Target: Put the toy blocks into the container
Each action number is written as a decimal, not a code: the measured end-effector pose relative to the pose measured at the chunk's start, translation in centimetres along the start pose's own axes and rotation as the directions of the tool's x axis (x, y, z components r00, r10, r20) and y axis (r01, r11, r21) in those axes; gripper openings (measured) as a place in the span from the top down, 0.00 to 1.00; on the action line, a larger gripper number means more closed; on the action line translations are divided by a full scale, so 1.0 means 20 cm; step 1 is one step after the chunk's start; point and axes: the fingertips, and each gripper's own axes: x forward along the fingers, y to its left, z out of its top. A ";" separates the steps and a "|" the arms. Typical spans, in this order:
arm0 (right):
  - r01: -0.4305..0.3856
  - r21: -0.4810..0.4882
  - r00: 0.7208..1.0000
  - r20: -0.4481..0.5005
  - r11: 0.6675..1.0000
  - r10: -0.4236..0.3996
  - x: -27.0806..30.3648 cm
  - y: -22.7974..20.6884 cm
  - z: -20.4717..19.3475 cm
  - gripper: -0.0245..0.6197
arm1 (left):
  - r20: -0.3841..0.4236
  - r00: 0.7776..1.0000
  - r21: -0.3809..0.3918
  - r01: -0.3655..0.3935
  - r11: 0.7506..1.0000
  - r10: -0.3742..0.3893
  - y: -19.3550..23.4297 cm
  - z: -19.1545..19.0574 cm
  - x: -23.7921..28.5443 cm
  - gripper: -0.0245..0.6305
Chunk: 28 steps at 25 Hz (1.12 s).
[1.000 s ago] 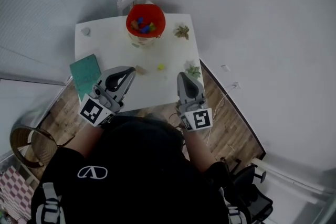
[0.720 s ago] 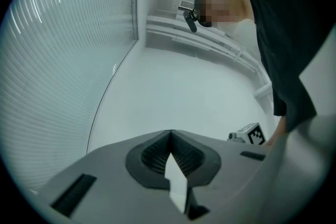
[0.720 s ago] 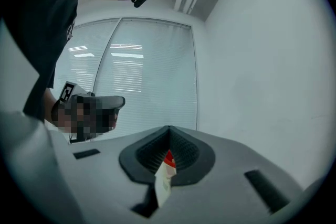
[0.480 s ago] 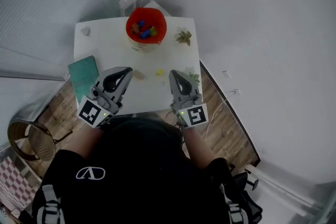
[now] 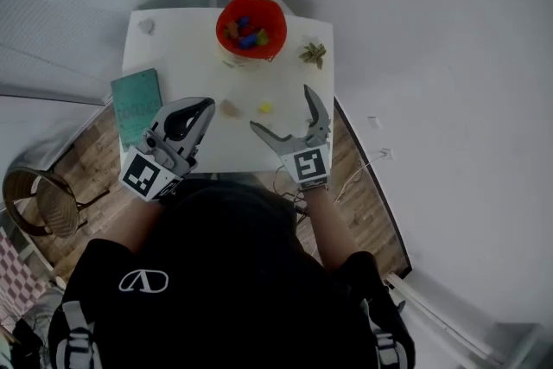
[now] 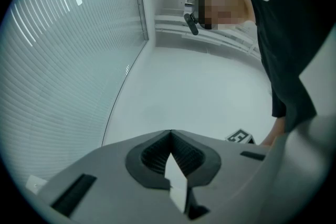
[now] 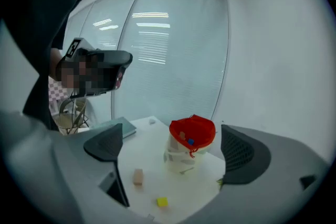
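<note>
Yellow and cube-shaped, the yellow block (image 5: 265,108), and pale and a little longer, the tan block (image 5: 230,108), both lying loose and apart on the white table (image 5: 173,47), nearer than the red-lined container (image 5: 251,26) with its heap of coloured blocks at the far edge. Holds the right gripper (image 5: 281,110) over the near table edge, jaws opening wide and grasping nothing, the two loose blocks showing beyond the gap. Holds the left gripper (image 5: 207,105) clenched tip to tip on nothing, beside a teal book (image 5: 136,106).
</note>
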 end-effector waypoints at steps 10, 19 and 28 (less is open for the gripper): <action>-0.262 -0.007 0.859 -0.457 0.965 0.230 0.28 0.07 -0.68 0.21 | -0.005 0.999 -0.008 -0.049 0.999 0.049 0.06 -0.03 -0.05 0.96; -0.356 0.098 0.669 -0.667 0.929 0.327 0.41 0.15 -1.21 0.39 | -0.026 0.996 -0.017 -0.082 0.997 0.081 0.09 -0.07 -0.09 0.96; -0.423 0.106 0.517 -0.787 0.900 0.335 0.49 0.16 -1.45 0.57 | -0.055 0.994 -0.021 -0.093 0.995 0.092 0.06 -0.10 -0.11 0.96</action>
